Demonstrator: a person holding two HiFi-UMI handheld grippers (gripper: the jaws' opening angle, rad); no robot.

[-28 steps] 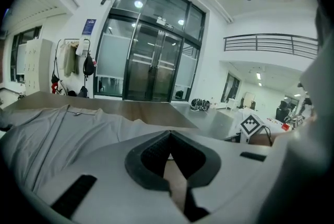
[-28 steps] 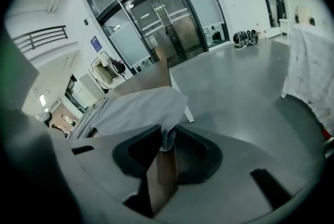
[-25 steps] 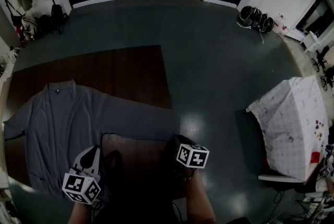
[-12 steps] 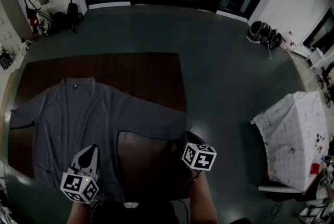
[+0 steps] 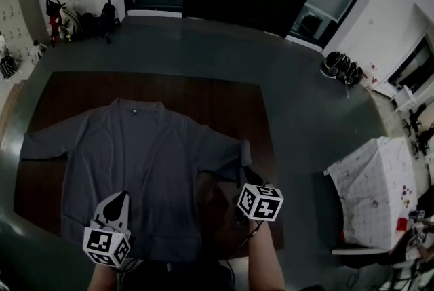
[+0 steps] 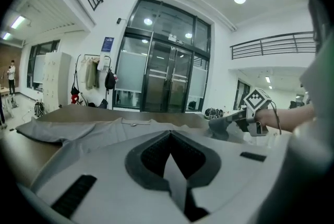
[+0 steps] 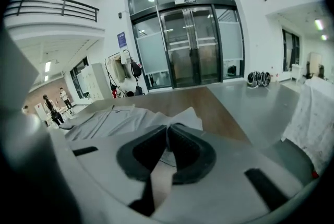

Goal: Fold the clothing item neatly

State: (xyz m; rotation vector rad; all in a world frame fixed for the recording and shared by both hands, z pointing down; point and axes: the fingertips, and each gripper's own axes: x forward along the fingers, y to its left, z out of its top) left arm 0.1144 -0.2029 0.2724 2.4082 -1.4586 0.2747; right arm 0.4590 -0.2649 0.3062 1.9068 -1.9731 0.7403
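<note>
Right tongs (image 7: 167,129) have just closed onto the sleeve end (image 5: 229,149), so we can carry it inward over the cardigan (image 5: 135,161) spread on the table (image 5: 224,96), centre-left of frame. Left tongs (image 6: 169,137), fully closed by the hem, likely steady it.

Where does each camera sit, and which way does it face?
Head view: on the person's head, steeply down at the grey garment on the brown table; left gripper, right gripper, forearms show.
Left gripper view: on that gripper, along its shut jaws over the garment toward glass doors; the right gripper shows.
Right gripper view: along jaws that have just been closing, now pinching the sleeve; faces the doors.
Gripper views share garment and doors.
</note>
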